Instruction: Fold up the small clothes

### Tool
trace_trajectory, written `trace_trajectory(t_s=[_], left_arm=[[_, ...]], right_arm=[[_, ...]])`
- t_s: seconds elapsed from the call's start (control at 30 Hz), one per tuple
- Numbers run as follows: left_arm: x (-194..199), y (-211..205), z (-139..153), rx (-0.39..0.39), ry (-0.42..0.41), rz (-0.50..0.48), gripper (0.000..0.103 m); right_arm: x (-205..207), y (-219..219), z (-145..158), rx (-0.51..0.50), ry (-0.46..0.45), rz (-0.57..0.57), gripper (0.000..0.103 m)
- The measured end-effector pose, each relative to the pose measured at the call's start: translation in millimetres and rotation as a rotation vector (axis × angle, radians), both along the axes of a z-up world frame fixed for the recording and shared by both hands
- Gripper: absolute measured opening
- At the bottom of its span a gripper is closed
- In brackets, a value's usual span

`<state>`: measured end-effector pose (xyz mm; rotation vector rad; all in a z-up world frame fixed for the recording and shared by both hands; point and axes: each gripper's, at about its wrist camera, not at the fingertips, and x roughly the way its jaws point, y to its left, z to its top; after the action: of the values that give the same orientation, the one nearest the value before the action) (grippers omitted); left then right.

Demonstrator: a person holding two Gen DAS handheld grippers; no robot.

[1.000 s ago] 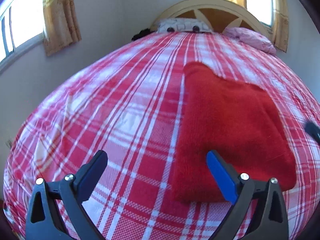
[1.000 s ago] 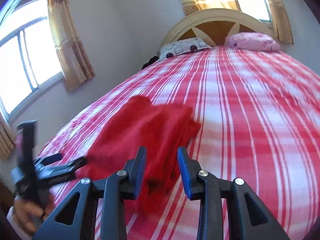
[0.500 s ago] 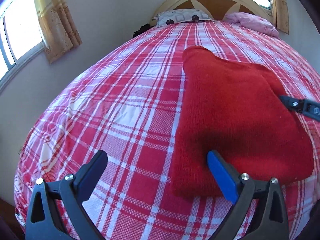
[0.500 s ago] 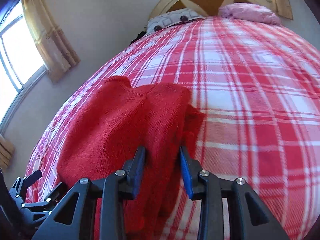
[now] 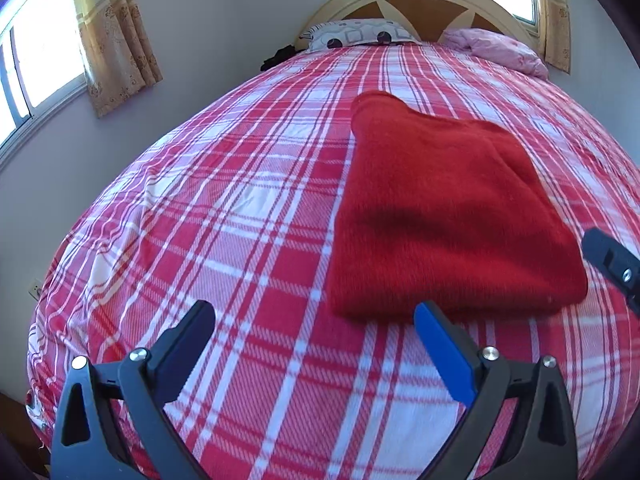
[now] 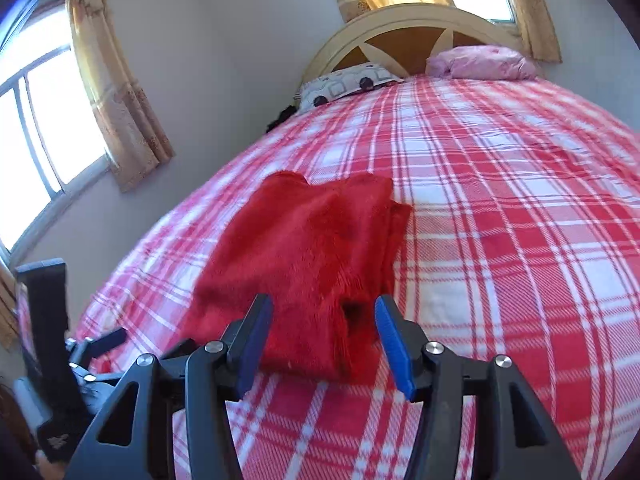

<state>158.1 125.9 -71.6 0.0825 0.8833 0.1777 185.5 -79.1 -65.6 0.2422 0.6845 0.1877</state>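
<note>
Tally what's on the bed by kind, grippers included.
Red sweater: 1, folded
Pillows: 2, one patterned pillow, one pink pillow
Grippers: 2, left gripper open, right gripper open, both empty
Total: 5

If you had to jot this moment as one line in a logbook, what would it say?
red sweater: folded, flat on plaid bed | left tool: open, empty | right tool: open, empty, at sweater's near edge
</note>
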Motion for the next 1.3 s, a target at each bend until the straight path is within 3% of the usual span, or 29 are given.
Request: trace_trajectory(t_s=[0.23,0.43,0.53,0.67,0.8,0.93,1.1,1.3], left_arm=[[-21.7,-0.7,-9.0,-0.017,0.054,-0.026,0.102],[-55.7,1.7,13.8,-0.067,-0.031,-0.035,0.102],[-74.1,3.3,34.3,-0.083,-0.097,-0.039,0.102],[-102.1,3.2,64.5,-0.059,-0.228,-0.039,0.103],[-125.6,3.1,90.8,-0.055,-0.341,-0.068,0.103],[-144.2,-2.2,116.2,-0.047,-0.44,-0.119,0.103],[-156.8,-0.4,134.7,-0.087,-0.467,-0.129,0.103],[-162.8,1.5,145.2,-0.113,-0.471,-0.094,0.103]], right_arm=[[-27.8,3.7,-18.3,-0.028,0.071,-0.034,0.056],[-61.2,5.7,-5.6,-0.045,0.074,-0.065,0.056],[-81.6,9.0,14.6,-0.064,0.005,-0.083,0.056],[-114.5,21.1,49.8,-0.134,-0.154,-0.094,0.056],[-149.0,31.9,86.6,-0.195,-0.316,-0.117,0.078],[-183.9,44.3,120.0,-0.26,-0.486,-0.148,0.085],[-206.2,48.9,142.7,-0.236,-0.549,-0.148,0.087],[-218.9,42.8,146.4,-0.228,-0.567,-0.191,0.087]])
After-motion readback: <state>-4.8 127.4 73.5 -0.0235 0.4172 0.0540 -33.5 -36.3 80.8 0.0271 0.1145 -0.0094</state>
